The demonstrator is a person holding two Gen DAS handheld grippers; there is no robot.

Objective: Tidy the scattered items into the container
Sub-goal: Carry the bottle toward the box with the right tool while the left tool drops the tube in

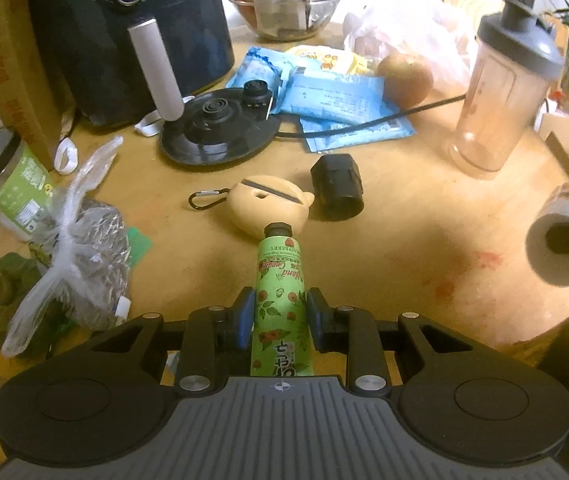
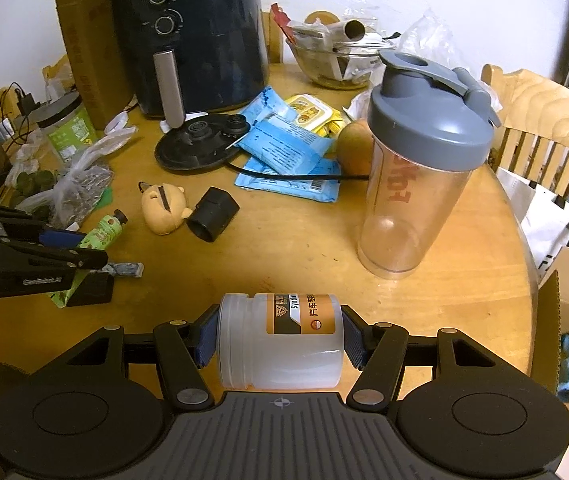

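So far we hold two items: left gripper (image 1: 280,316) clamps the hand cream tube (image 1: 280,280), right gripper (image 2: 280,338) the white jar (image 2: 280,340); bear pouch (image 2: 164,208) and black cap (image 2: 212,220) remain scattered.

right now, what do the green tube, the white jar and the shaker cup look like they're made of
Green tube: soft glossy plastic or laminate, likely; printed skin, flattened crimped tail, dark screw cap.
White jar: frosted, translucent plastic, with a glossy orange paper or film label.
Shaker cup: clear rigid plastic body you can see through, matte grey plastic lid.
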